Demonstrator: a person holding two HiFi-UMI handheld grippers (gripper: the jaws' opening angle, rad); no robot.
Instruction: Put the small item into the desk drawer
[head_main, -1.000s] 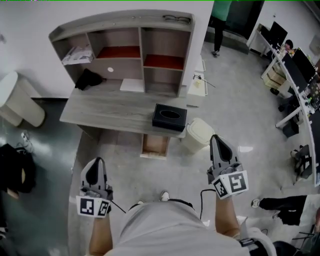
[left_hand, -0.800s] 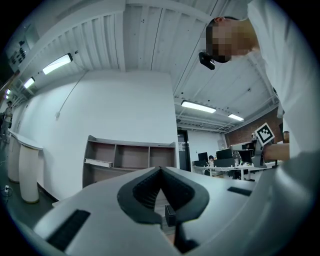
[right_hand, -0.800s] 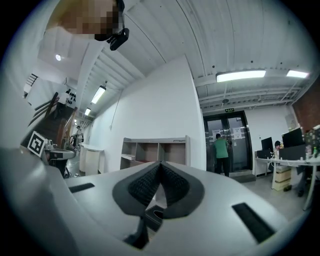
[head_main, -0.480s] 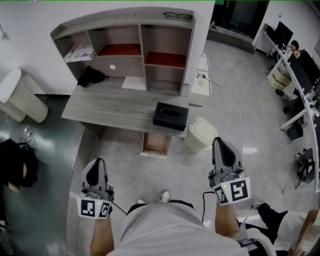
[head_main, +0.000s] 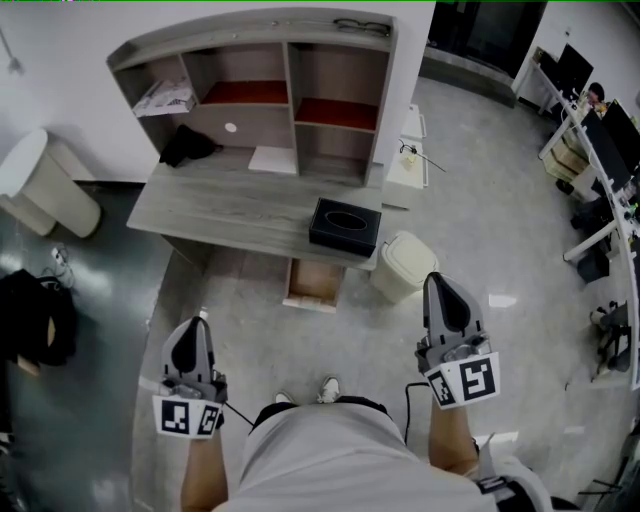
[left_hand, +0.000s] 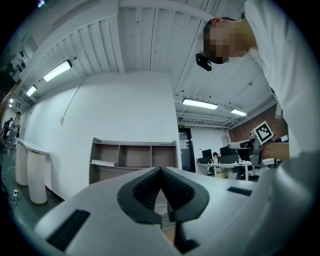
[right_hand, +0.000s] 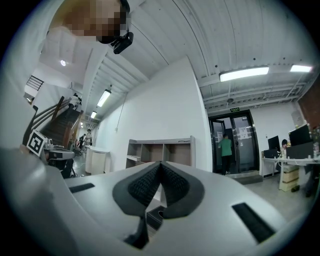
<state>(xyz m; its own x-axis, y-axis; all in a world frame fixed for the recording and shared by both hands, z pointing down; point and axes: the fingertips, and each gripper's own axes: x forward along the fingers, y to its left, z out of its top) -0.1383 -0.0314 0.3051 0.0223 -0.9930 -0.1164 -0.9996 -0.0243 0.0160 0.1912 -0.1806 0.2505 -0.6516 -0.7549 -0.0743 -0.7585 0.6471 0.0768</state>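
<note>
The person is holding both tools low, near their own body and well apart from the worktop. The left hand-held gripper is pressing its jaws together with nothing between them. The right hand-held gripper is doing the same.

The drawer is hanging open under the near edge of the worktop. A white bin is standing on the floor just right of the drawer. A black tissue box is sitting on the worktop above the drawer, close to the near edge. A shelf unit is standing along the far side.

A dark lump is lying on the far left of the worktop. It may be the small item, but it is too far off to tell. A tall white can is standing on the floor to the left.
</note>
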